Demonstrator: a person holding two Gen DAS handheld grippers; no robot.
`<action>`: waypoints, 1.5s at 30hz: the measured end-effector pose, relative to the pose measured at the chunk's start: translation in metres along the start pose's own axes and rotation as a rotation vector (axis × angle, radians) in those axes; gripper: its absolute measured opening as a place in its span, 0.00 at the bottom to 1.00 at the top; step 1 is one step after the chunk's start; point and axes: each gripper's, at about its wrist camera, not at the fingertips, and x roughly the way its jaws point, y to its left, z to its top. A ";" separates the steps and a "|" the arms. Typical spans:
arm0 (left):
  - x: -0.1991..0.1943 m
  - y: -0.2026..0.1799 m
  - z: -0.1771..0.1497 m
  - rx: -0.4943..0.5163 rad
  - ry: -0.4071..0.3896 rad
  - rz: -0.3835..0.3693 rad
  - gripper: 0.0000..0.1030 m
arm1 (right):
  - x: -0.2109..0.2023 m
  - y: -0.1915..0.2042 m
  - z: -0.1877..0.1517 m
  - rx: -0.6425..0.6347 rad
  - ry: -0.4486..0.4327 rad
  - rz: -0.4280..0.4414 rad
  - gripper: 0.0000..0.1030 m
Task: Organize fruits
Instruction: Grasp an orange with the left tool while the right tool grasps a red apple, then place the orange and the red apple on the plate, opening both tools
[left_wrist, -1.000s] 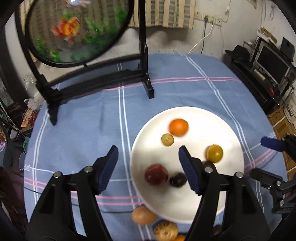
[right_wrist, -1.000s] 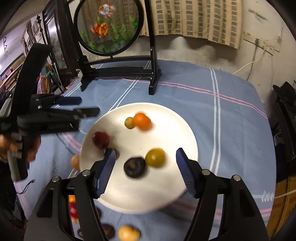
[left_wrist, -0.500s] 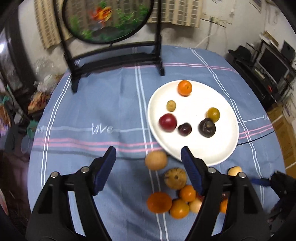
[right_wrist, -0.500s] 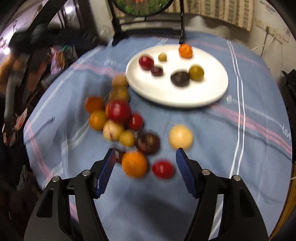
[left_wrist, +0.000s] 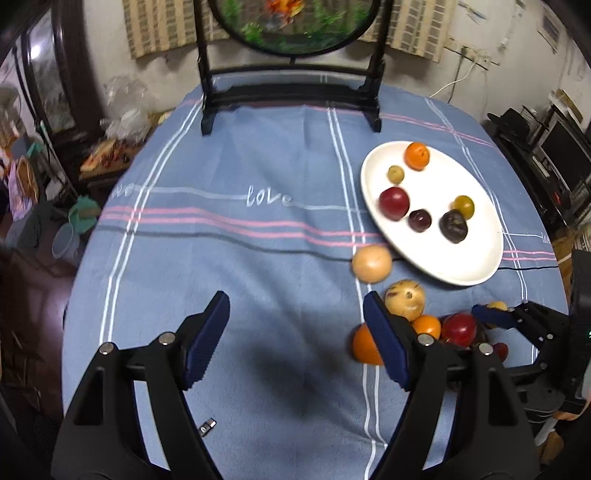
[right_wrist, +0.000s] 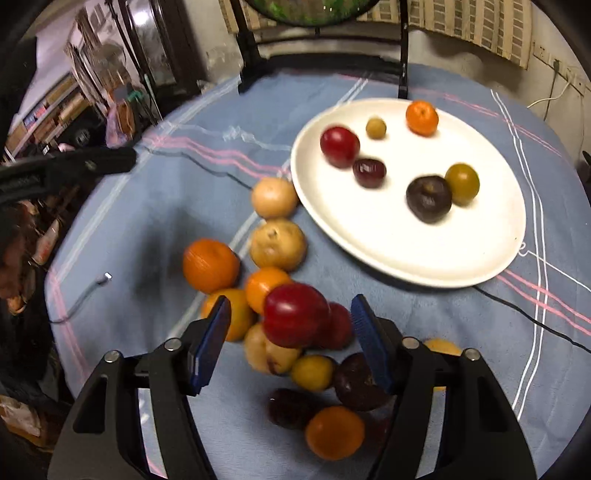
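A white plate (left_wrist: 443, 258) (right_wrist: 388, 240) on the blue cloth holds several fruits, among them an orange (right_wrist: 422, 117), a red plum (right_wrist: 339, 146) and a dark plum (right_wrist: 428, 198). In front of it lies a loose pile of fruit (right_wrist: 273, 280) (left_wrist: 406, 299). My right gripper (right_wrist: 290, 301) hangs over the pile with its jaws closing around a red fruit (right_wrist: 295, 315); a gap shows on each side of it. My left gripper (left_wrist: 295, 306) is over bare cloth left of the pile, jaws opening, nothing between them.
A round fish painting on a black stand (left_wrist: 291, 99) stands at the back of the table. A thin black cable (left_wrist: 258, 247) crosses the cloth and a small metal plug (left_wrist: 207, 430) lies near the front. Shelves and clutter ring the table.
Both grippers pulled back from over the plate toward the front. The right one dropped onto the fruit pile and its jaws narrowed. The left one slid left over bare cloth.
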 end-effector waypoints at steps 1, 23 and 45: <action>0.002 0.000 -0.002 -0.003 0.009 -0.005 0.74 | 0.003 0.001 -0.001 -0.010 0.005 -0.011 0.39; 0.080 -0.061 -0.035 0.100 0.195 -0.130 0.44 | -0.062 -0.037 -0.073 0.188 -0.029 0.004 0.38; -0.040 -0.117 0.039 0.280 -0.129 -0.104 0.44 | -0.133 -0.042 0.008 0.090 -0.262 -0.021 0.38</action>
